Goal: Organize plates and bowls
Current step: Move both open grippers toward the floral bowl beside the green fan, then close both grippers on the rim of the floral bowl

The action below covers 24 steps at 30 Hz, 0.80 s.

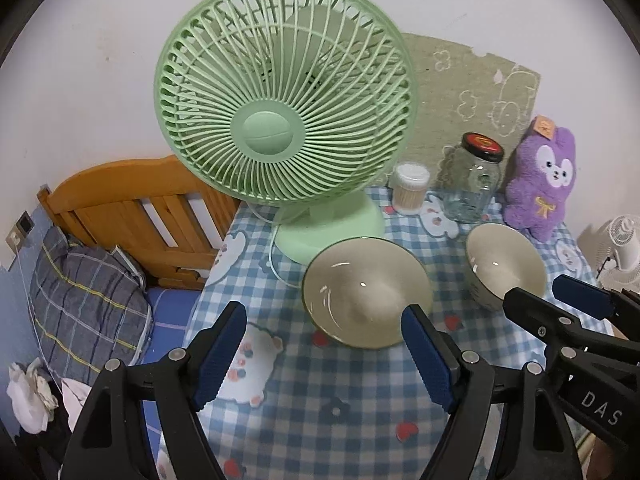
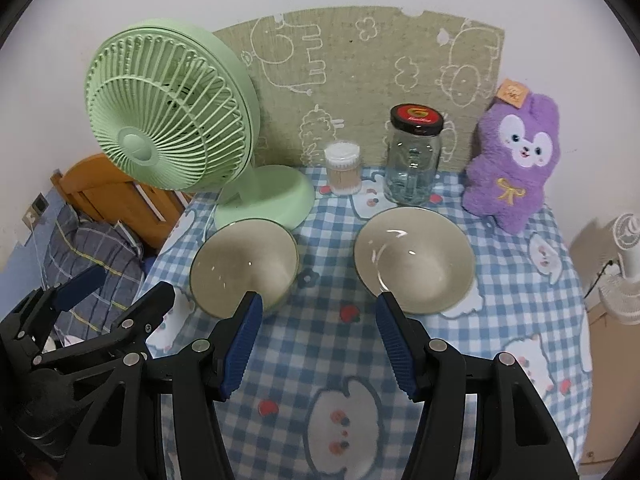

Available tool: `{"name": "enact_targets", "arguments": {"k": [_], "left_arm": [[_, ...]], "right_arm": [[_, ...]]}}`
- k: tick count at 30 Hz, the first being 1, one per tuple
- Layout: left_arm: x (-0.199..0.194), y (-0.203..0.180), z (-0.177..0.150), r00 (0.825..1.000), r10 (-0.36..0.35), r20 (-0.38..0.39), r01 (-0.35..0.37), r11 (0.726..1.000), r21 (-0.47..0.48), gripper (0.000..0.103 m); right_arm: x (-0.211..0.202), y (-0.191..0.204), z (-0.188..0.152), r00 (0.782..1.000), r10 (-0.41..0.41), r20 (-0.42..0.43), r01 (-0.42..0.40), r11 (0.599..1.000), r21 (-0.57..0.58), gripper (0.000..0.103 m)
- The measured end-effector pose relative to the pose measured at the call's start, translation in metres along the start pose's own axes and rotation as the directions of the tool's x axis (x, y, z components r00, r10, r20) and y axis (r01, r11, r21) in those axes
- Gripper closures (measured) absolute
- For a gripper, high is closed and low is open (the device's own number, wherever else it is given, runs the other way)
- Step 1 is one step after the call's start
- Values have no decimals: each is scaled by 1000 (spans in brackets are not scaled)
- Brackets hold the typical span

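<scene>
Two cream bowls stand side by side on the checked tablecloth. In the left wrist view the left bowl [image 1: 366, 292] sits just beyond my left gripper [image 1: 324, 356], whose right pad is near its front rim without gripping it. The right bowl [image 1: 506, 264] stands further right, behind my right gripper [image 1: 548, 298]. The right wrist view shows the left bowl [image 2: 244, 268] and right bowl [image 2: 414, 258] just past my right gripper [image 2: 320, 344], which hangs open over bare cloth between them. The left gripper [image 2: 116, 292] is at the left edge. Both are open and hold nothing.
A green fan [image 2: 172, 120] stands at the back left, its base [image 2: 272, 196] close behind the left bowl. At the back are a cotton swab box [image 2: 343, 168], a glass jar [image 2: 414, 160] and a purple plush toy [image 2: 512, 160]. A bed with a wooden headboard [image 1: 140, 212] lies left of the table.
</scene>
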<state>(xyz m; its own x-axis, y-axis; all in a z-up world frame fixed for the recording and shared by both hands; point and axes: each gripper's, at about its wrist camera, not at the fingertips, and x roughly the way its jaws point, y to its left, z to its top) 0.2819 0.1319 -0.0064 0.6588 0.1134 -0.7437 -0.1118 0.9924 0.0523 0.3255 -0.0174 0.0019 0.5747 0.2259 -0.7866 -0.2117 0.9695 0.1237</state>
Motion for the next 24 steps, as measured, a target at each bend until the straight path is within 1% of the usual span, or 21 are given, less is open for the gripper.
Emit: {"name": "enact_targets", "arguments": {"k": [5, 8, 12, 15, 17, 19, 20, 23, 24], "left_arm": [[22, 5, 6, 1000, 2, -23, -2, 1000, 3, 26], [39, 10, 9, 999, -14, -43, 14, 1000, -5, 30], [61, 12, 10, 997, -19, -73, 19, 1000, -1, 37], [74, 14, 9, 996, -19, -83, 19, 1000, -7, 39], [81, 15, 7, 996, -20, -88, 19, 1000, -15, 39], [86, 14, 5, 995, -24, -97, 24, 1000, -7, 45], [89, 14, 4, 995, -25, -100, 25, 1000, -2, 46], [95, 13, 2, 995, -23, -102, 24, 1000, 2, 50], [97, 14, 1, 994, -29, -102, 29, 1000, 0, 54]], "right_arm": [[23, 4, 12, 1000, 4, -11, -4, 1000, -9, 41], [39, 7, 16, 1000, 1, -24, -2, 1000, -18, 41], [62, 9, 20, 998, 9, -55, -10, 1000, -15, 41], [76, 10, 20, 998, 5, -66, -6, 1000, -22, 42], [83, 11, 21, 997, 11, -74, -13, 1000, -21, 47], [92, 12, 21, 995, 18, -94, -20, 1000, -21, 50], [95, 14, 21, 995, 20, -100, -22, 999, -24, 52], [105, 17, 22, 994, 4, -110, -8, 999, -39, 53], [108, 18, 22, 993, 4, -117, -8, 999, -39, 53]]}}
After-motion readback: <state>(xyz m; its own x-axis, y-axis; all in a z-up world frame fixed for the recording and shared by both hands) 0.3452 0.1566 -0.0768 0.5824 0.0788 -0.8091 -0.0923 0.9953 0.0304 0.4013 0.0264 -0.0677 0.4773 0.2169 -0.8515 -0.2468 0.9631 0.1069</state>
